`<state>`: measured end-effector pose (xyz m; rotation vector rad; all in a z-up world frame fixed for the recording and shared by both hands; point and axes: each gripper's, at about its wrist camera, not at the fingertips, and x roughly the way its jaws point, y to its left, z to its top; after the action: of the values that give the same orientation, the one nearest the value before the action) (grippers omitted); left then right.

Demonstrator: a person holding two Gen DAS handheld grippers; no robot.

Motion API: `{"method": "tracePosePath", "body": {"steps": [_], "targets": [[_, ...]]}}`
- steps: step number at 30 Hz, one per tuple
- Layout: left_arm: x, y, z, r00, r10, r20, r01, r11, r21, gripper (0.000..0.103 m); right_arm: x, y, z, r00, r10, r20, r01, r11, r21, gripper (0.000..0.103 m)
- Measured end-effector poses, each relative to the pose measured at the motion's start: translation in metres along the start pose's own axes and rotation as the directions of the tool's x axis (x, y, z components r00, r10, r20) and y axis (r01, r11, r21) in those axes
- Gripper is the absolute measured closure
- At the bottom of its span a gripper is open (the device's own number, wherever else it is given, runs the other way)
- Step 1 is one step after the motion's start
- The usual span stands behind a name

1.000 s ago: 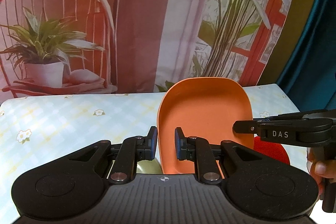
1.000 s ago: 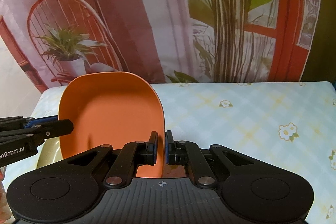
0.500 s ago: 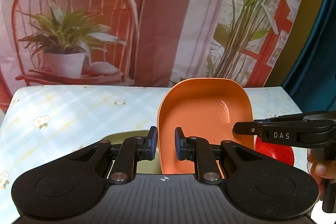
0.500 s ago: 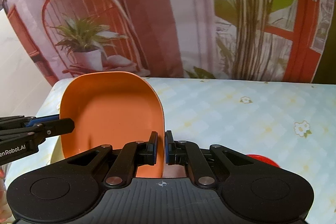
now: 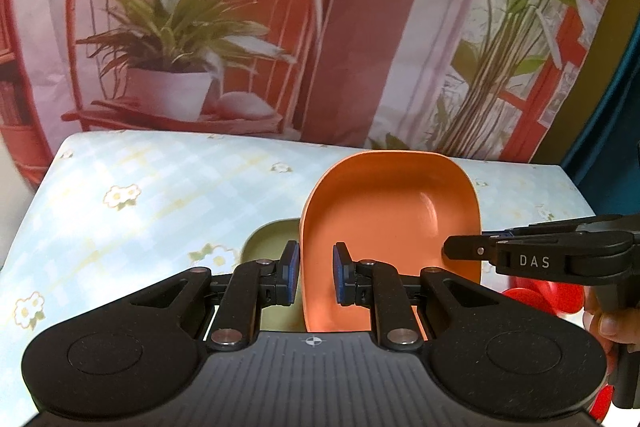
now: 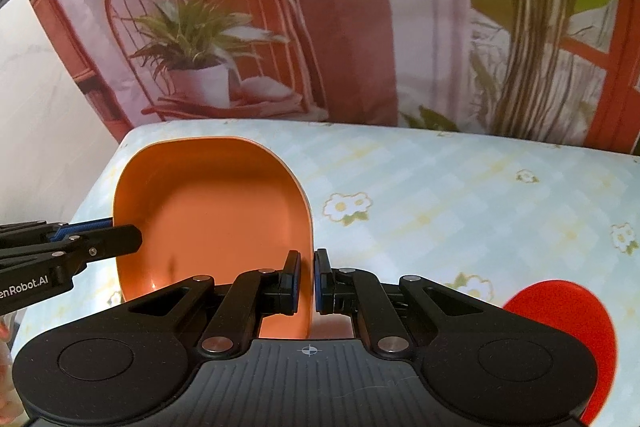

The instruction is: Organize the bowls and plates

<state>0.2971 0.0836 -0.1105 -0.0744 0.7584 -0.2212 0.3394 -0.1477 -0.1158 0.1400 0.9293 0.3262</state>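
An orange square plate [image 5: 390,223] is held between both grippers above the table. My left gripper [image 5: 314,273] stands with its jaws slightly apart, one on each side of the plate's left rim. My right gripper [image 6: 306,283] is shut on the plate's right rim [image 6: 308,259]. The right gripper also shows in the left wrist view [image 5: 532,257], and the left gripper in the right wrist view [image 6: 72,247]. A pale green dish [image 5: 272,247] lies on the table under the orange plate. A red plate [image 6: 572,319] lies to the right.
The table has a light blue checked cloth with daisies [image 6: 460,195]. A printed backdrop with a chair and plants [image 5: 192,39] hangs right behind the table's far edge. A blue curtain [image 5: 612,115] is at the far right.
Both grippers and the orange plate have tilted downward and moved over the table; more tabletop, the green dish and the red plate have come into view. The grips look unchanged.
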Motion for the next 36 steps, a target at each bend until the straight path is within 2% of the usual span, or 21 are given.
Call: {"method": "tracePosePath", "body": {"steps": [16,36], "targets": [[0.010,0.026,-0.013,1.000,0.013,-0.018,-0.014,0.999,-0.050,0.084,0.030,0.022,-0.002,0.999,0.002,-0.048,-0.003,1.000,-0.026,0.096],[0.022,0.029,-0.020,0.999,0.028,-0.034,-0.030,0.997,-0.068,0.084,0.040,0.030,-0.005,0.999,-0.030,-0.023,0.028,0.996,-0.088,0.094]]}}
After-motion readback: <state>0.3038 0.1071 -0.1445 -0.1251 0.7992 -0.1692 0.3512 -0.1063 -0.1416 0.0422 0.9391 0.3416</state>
